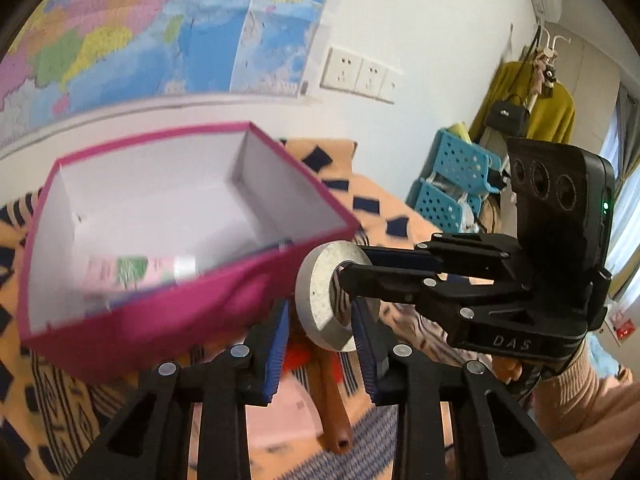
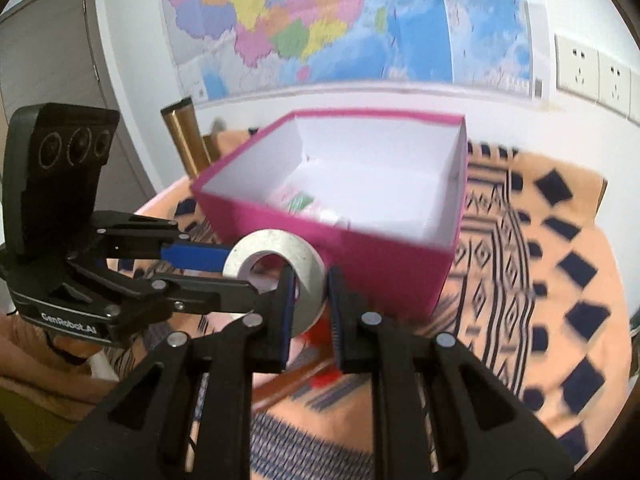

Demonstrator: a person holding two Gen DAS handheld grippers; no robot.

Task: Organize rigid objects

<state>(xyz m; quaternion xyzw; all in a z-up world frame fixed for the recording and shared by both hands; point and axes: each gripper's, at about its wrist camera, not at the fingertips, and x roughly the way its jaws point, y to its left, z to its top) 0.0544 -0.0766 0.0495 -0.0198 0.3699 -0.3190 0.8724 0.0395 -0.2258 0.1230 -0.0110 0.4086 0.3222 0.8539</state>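
A thick grey ring (image 1: pixel 316 276) hangs just in front of an open magenta box (image 1: pixel 160 320) with a white inside. Both grippers hold the ring. My left gripper (image 1: pixel 322 314) is shut across its lower rim. From the right, my right gripper (image 1: pixel 354 264) clamps the ring's wall with one finger through the hole. In the right wrist view the ring (image 2: pixel 280 246) sits between the right gripper's (image 2: pixel 312 280) blue pads, and the left gripper (image 2: pixel 244 278) pinches its left side. A pink and green pack (image 1: pixel 136 272) lies in the box (image 2: pixel 360 256).
An orange blanket (image 2: pixel 560 280) with dark patterns covers the surface. A brown wooden handle (image 1: pixel 332 412) and something red lie below the ring. Blue perforated baskets (image 1: pixel 456 184) stand at the right. A person's sleeve (image 1: pixel 580 392) is behind the right gripper. Behind the box is a wall with a map.
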